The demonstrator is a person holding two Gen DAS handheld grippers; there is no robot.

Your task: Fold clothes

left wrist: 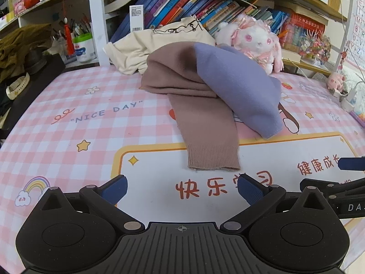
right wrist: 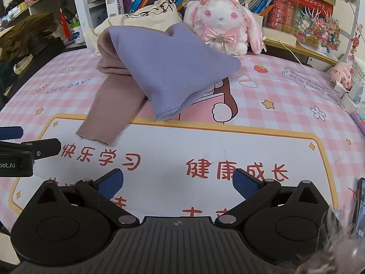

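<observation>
A brown and purple knit sweater lies bunched on the pink checked desk mat (left wrist: 68,123). Its purple part (left wrist: 237,84) drapes over the brown part (left wrist: 173,73), and a brown sleeve with a ribbed cuff (left wrist: 212,157) points toward me. In the right wrist view the purple part (right wrist: 173,68) and the cuff (right wrist: 100,130) show too. A cream garment (left wrist: 146,45) lies behind it. My left gripper (left wrist: 182,189) is open and empty, just short of the cuff. My right gripper (right wrist: 178,182) is open and empty, over the white panel of the mat (right wrist: 205,141).
A pink plush rabbit (right wrist: 221,22) sits behind the sweater. Bookshelves with books (left wrist: 182,6) stand at the back. A pen cup (left wrist: 84,45) and dark clothes (left wrist: 20,43) are at the left. A small pink toy (right wrist: 342,73), chargers and a phone (right wrist: 361,207) are at the right.
</observation>
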